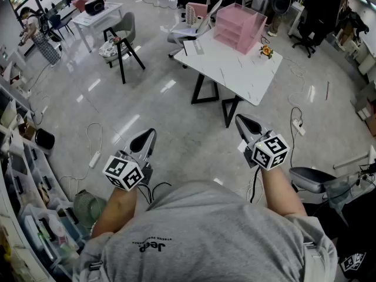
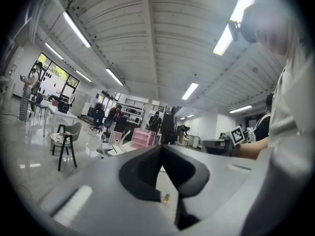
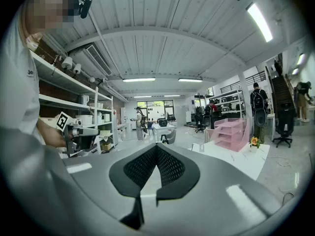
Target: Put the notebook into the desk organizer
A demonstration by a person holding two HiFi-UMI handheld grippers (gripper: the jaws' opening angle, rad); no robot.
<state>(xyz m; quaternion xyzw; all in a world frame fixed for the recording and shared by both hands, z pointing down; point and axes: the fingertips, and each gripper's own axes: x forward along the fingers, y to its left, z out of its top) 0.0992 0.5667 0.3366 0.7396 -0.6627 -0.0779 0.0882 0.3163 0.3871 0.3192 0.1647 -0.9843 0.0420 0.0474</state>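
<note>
Holding: nothing is held; left gripper (image 1: 148,137) and right gripper (image 1: 243,123) are pinched shut.
Notebook (image 1: 195,47): apparently laid flat on table (image 1: 235,69) beside desk organizer (image 1: 238,27), well apart.
Handling: probably light, bendy; best pinched at the spine.

A white table (image 1: 235,69) on black legs stands in the upper middle of the head view, with 3 things on it. A pink desk organizer (image 1: 238,27) sits at the far side, a small potted flower (image 1: 267,51) just right of it, and a flat notebook (image 1: 194,47) near the left edge.
</note>
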